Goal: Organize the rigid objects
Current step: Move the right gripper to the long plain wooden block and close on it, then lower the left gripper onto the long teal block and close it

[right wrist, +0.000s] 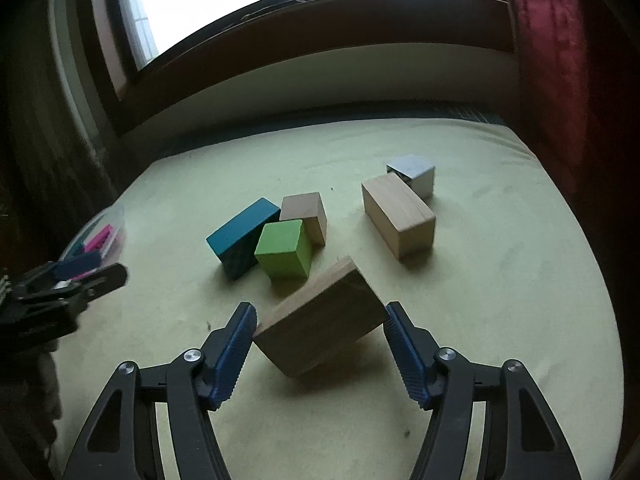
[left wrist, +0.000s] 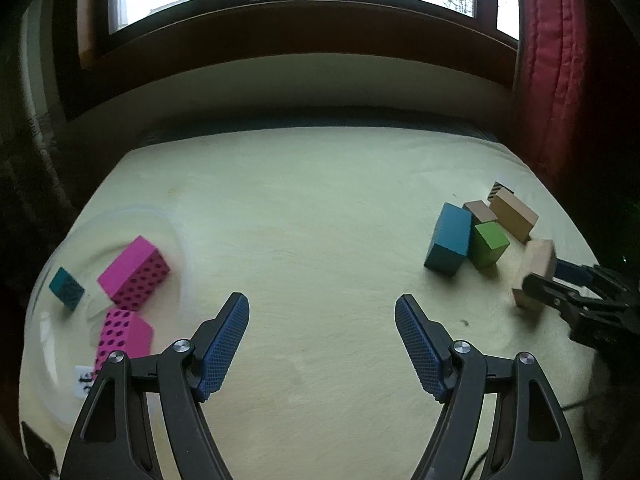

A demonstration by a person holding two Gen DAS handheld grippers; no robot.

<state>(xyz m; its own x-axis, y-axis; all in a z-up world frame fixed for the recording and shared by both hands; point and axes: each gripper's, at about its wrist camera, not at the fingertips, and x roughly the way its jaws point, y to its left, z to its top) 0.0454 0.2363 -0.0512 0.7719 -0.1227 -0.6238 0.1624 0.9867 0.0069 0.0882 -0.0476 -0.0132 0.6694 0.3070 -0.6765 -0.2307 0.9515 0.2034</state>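
The right gripper (right wrist: 320, 322) clamped a tilted plain wooden block (right wrist: 318, 320) by its ends, just above the pale green surface (right wrist: 500, 280). Carrying it well meant a firm, level grip, clearing the green cube (right wrist: 285, 249), towards the clear plastic bin (left wrist: 48, 344). The left gripper (left wrist: 322, 316) hung spread apart, empty.
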